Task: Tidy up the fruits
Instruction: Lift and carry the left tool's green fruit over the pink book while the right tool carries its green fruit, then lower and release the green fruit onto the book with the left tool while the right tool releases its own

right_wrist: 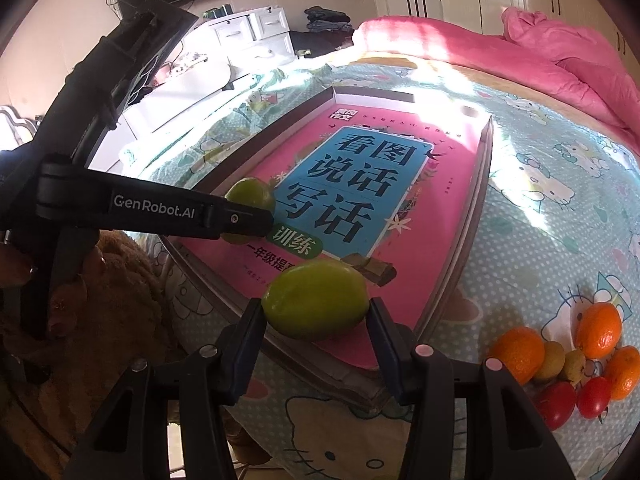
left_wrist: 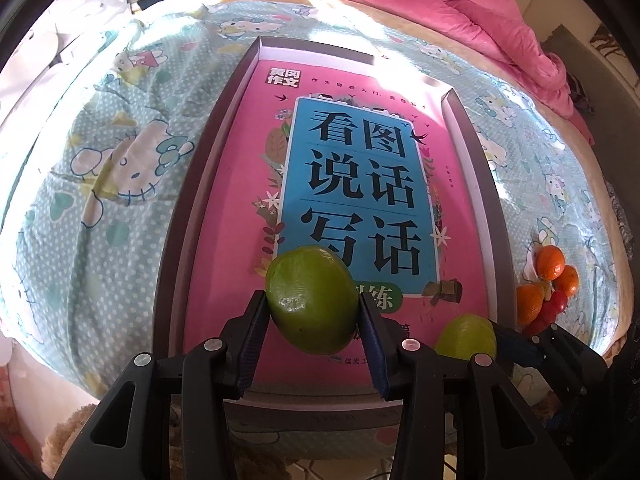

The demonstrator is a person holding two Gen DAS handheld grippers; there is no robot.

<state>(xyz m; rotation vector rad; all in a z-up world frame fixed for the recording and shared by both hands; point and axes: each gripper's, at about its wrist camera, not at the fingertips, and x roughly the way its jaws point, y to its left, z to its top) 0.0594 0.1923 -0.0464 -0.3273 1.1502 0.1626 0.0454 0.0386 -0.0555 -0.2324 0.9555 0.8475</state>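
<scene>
- Green fruit (left_wrist: 312, 300) clamped between left gripper (left_wrist: 314, 312) pads, above the near end of the pink book (left_wrist: 248, 184) lying in the shallow box (left_wrist: 192, 208).
- Right gripper (right_wrist: 316, 318) clamped on second green fruit (right_wrist: 316, 298), over the box's near-right edge.
- Tangerines (right_wrist: 598, 330) and cherry tomatoes (right_wrist: 594, 396) heaped on bedsheet (right_wrist: 560, 216), right of box.

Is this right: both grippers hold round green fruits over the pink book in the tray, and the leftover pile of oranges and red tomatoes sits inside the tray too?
Not quite. The right wrist view shows the pile of oranges and red tomatoes outside the tray, on the patterned bedsheet. The rest holds: left gripper and right gripper each hold a round green fruit over the pink book.
</scene>
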